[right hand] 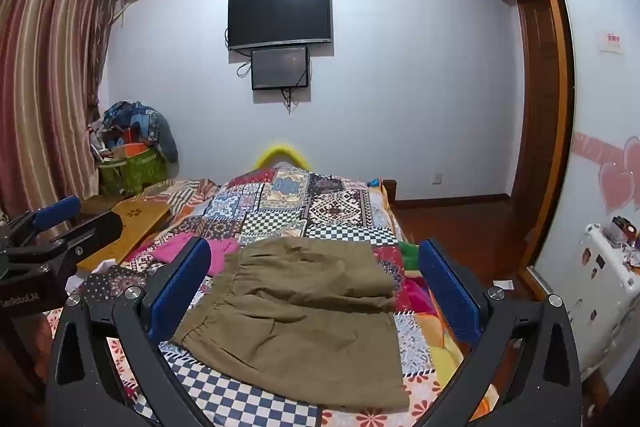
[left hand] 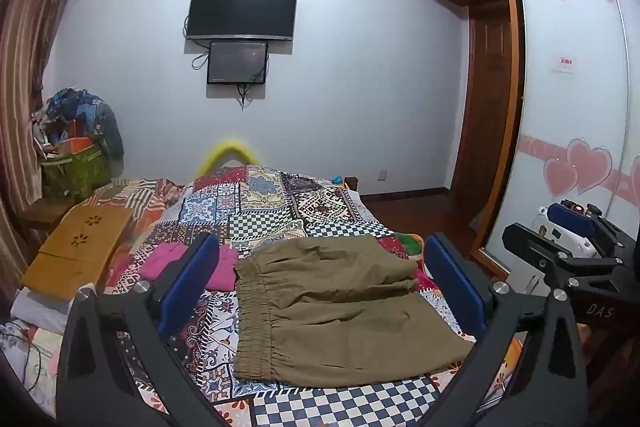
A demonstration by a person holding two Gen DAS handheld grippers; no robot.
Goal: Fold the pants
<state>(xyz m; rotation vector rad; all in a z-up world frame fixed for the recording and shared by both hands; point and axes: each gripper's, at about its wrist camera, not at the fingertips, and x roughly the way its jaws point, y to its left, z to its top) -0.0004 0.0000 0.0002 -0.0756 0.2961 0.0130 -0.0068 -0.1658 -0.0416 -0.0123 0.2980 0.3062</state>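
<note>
Olive-brown pants lie folded in a compact rectangle on the patchwork bedspread, elastic waistband to the left. They also show in the right wrist view. My left gripper hovers above and in front of the pants, blue pads wide apart, empty. My right gripper is likewise open and empty over the pants. The right gripper shows at the right edge of the left wrist view; the left gripper shows at the left edge of the right wrist view.
A pink garment lies folded just left of the pants. A yellow wooden lap table sits on the bed's left. A wardrobe with sliding door stands right. A white suitcase is at far right. A clutter pile fills the back-left corner.
</note>
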